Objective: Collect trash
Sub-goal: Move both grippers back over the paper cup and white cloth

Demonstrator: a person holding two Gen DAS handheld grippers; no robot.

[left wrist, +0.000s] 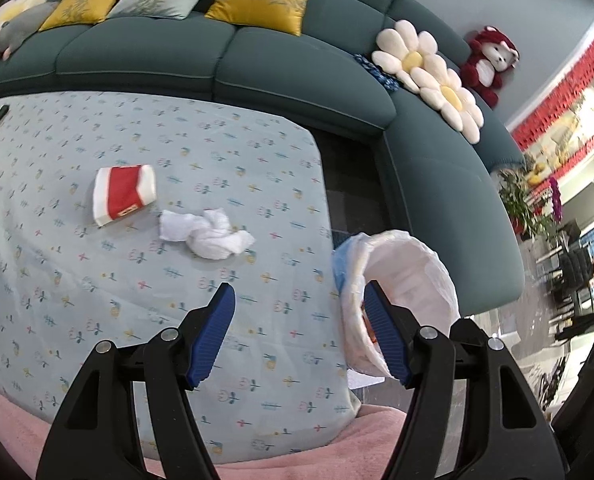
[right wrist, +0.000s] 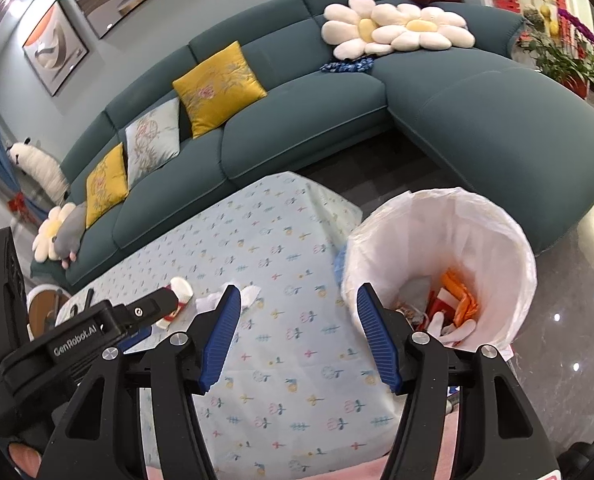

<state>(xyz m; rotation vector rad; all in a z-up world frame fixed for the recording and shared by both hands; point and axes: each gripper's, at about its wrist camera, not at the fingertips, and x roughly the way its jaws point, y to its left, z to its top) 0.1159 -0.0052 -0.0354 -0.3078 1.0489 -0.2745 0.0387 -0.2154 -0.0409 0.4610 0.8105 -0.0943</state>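
A crumpled white tissue [left wrist: 209, 236] and a red-and-white packet [left wrist: 124, 194] lie side by side on the flower-print tablecloth [left wrist: 77, 300]. My left gripper [left wrist: 299, 286] hovers open and empty nearer than the tissue, its right finger in front of the bin. The white-lined trash bin [right wrist: 477, 232] stands off the table's right corner and holds orange wrappers [right wrist: 459, 300] and white scraps. My right gripper [right wrist: 297, 288] is open and empty over the table's near right part, just left of the bin. In the right wrist view the tissue [right wrist: 251, 293] and packet [right wrist: 182, 290] are partly hidden behind the left tool's black housing [right wrist: 69, 344].
A teal corner sofa [left wrist: 297, 80] with yellow cushions, flower pillows [left wrist: 429, 76] and a red plush toy wraps the far side and the right. A dark strip of floor separates sofa and table. Pink fabric [left wrist: 337, 436] lies along the near edge. Glossy floor [right wrist: 569, 320] spreads right of the bin.
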